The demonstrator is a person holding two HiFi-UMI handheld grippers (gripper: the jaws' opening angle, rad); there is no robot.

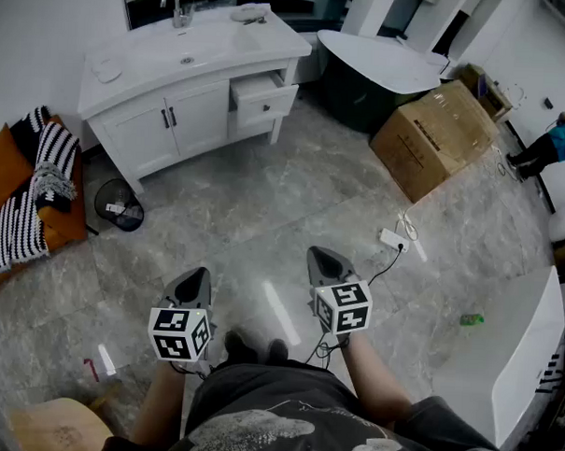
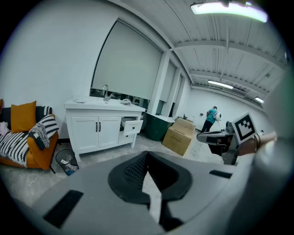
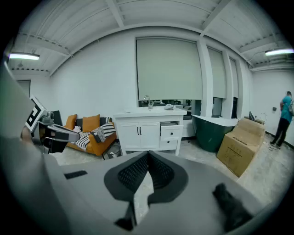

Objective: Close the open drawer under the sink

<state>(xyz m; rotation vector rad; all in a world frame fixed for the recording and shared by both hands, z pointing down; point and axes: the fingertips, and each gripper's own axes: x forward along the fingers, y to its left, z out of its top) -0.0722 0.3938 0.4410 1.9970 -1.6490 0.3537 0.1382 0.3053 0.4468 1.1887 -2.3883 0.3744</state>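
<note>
A white sink cabinet stands against the far wall, with its upper right drawer pulled out. The same open drawer shows in the left gripper view and again, as the open drawer, in the right gripper view. Both grippers hang far from it, over the stone floor in front of the person. My left gripper is shut and holds nothing. My right gripper is shut too, nothing between its pads.
A black waste bin sits left of the cabinet beside an orange sofa with striped cushions. A cardboard box and a dark tub stand to the right. A power strip with cable lies on the floor. A person stands far right.
</note>
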